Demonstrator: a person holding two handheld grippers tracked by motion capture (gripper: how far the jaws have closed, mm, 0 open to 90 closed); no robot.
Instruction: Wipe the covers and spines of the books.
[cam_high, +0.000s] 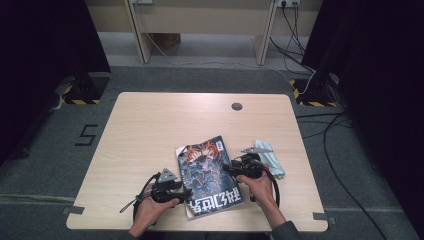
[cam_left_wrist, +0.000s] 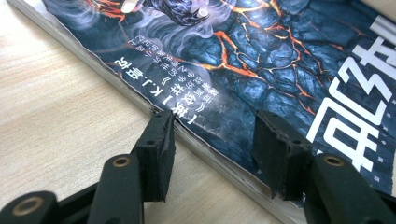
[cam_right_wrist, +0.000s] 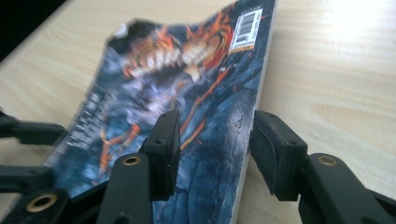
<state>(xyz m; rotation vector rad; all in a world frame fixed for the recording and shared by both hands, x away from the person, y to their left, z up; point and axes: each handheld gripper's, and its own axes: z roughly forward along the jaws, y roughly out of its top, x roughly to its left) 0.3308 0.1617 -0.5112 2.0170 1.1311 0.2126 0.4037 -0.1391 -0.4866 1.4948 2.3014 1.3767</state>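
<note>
A paperback book with a dark blue cover, orange lava cracks and white lettering lies flat near the front of the wooden table. My left gripper is at the book's left edge. In the left gripper view its jaws stand apart across that edge, one on the table side and one over the cover. My right gripper is at the book's right edge. Its jaws straddle that edge, one over the cover and one beside it over bare wood. Neither gripper squeezes anything.
A pale folded cloth lies just right of the book, behind my right gripper. A small grey round cap sits in the tabletop near its far edge. Black cables trail over the floor at the right.
</note>
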